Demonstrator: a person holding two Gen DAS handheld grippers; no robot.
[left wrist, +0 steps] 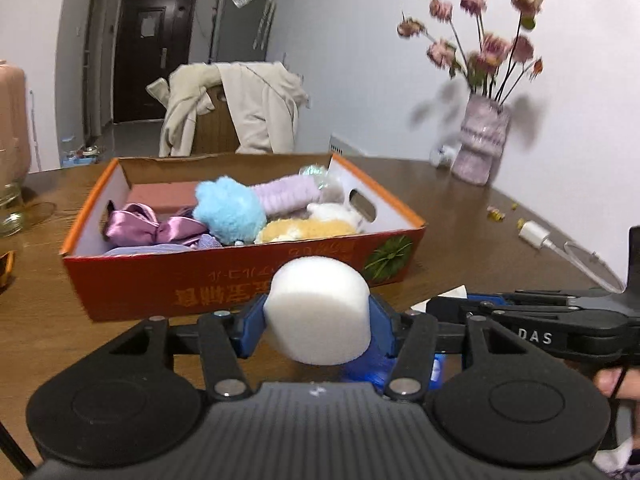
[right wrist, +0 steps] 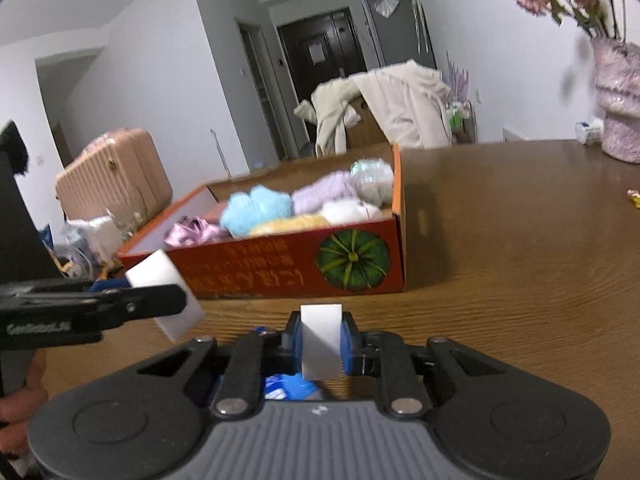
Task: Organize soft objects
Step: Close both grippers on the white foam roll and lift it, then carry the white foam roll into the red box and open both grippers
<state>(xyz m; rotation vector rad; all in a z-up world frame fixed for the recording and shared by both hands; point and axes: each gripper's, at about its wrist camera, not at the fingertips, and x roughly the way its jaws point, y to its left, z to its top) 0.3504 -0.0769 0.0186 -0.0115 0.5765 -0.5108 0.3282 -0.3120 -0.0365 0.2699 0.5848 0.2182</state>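
The room is evenly lit by soft indoor light, a little dim toward the dark door [left wrist: 154, 50]. The flowers [left wrist: 486, 36] are smeared by motion blur and throw faint grey shadows on the white wall. The box [right wrist: 280, 256] casts a soft shadow on the tabletop [right wrist: 520, 260], which carries a mild sheen. Both fisheye views bend straight lines and darken at the corners.

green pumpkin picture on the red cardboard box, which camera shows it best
The right wrist view: the green pumpkin picture on the red cardboard box shows whole and unblocked there. In the left wrist view it sits at the box's corner, blurred and partly hidden behind the white foam block in the left gripper.
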